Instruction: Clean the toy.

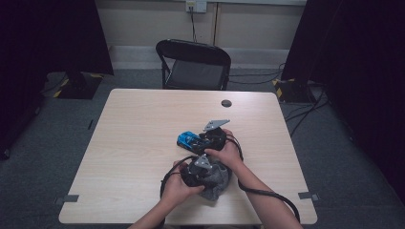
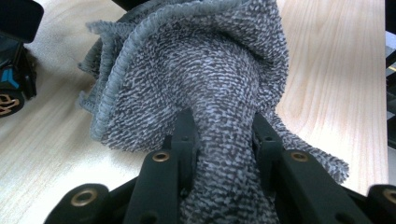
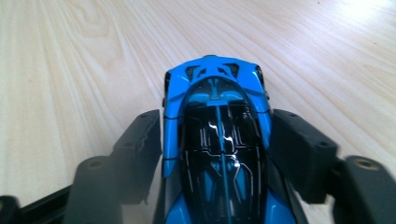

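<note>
A blue and black toy car point(image 3: 217, 93) stands on the wooden table point(image 1: 143, 124) near its middle. My right gripper point(image 3: 217, 135) straddles it from behind, one jaw along each side, the pads close to the bodywork without clearly pressing on it. In the high view the car point(image 1: 187, 139) is just left of that right gripper point(image 1: 195, 140). Nearer the front edge lies a grey knitted cloth point(image 2: 201, 70), bunched up. My left gripper point(image 2: 224, 126) is shut on a thick fold of it. From above, the cloth point(image 1: 220, 185) bulges out beside the left gripper point(image 1: 211, 175).
A black folding chair point(image 1: 193, 64) stands behind the table's far edge. A dark round cable hole point(image 1: 226, 103) sits in the tabletop at the far side. Black cables trail from both grippers toward the front edge. Bare tabletop lies to the left.
</note>
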